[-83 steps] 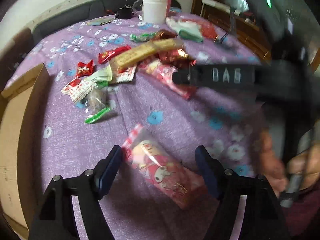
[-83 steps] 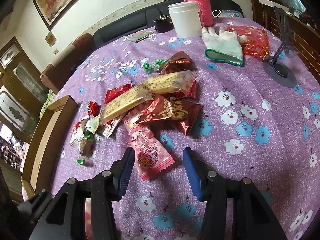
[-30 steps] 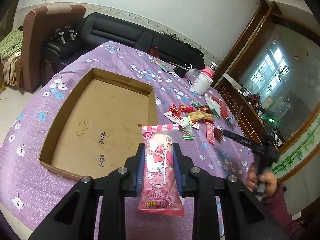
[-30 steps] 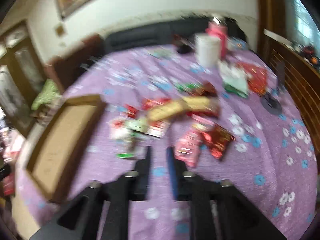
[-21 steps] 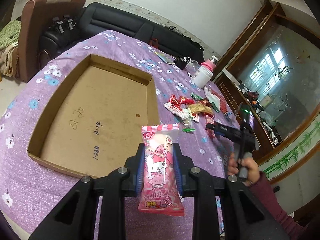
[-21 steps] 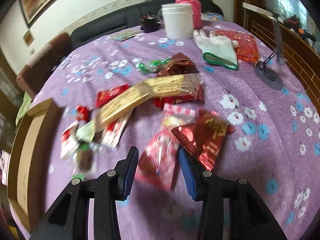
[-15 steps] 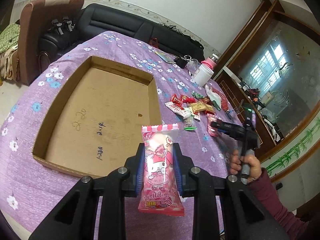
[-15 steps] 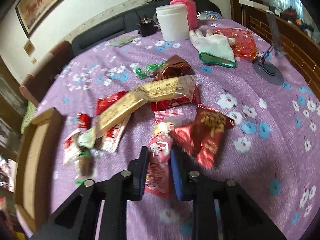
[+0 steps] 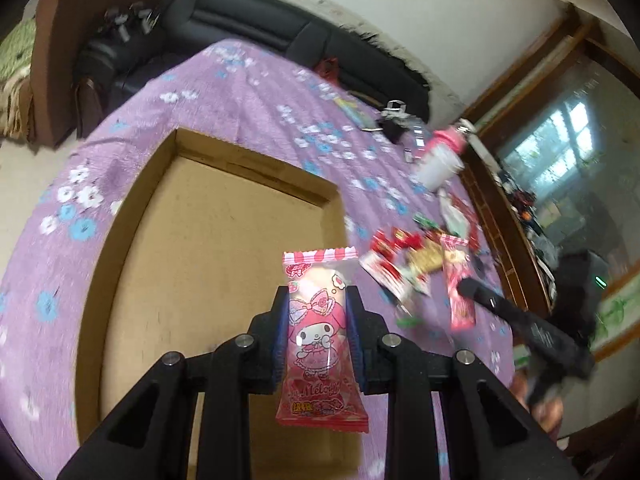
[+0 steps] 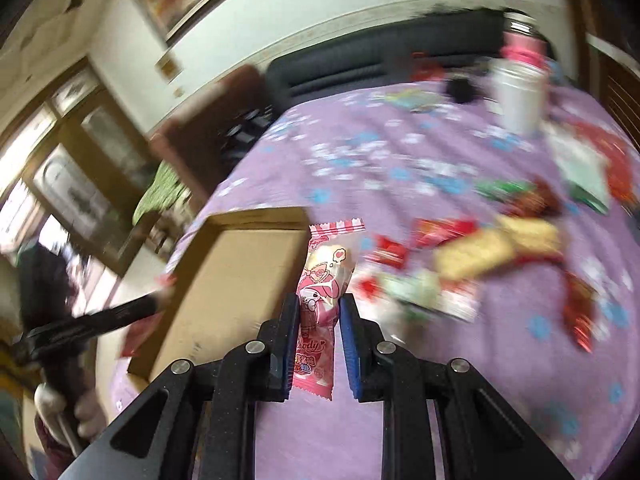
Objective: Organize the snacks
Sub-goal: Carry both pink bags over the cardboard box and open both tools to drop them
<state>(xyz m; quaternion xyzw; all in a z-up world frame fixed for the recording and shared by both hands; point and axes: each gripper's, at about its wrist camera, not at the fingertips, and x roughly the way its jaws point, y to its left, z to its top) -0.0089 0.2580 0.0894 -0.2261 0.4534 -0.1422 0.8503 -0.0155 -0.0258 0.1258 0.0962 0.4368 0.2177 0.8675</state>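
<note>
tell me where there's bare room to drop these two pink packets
The shallow brown cardboard tray shows a bare floor inside its four walls. The purple flowered tablecloth lies bare between the tray's far wall and the black sofa. Crowded: the heap of red and yellow snack wrappers right of the tray.
</note>
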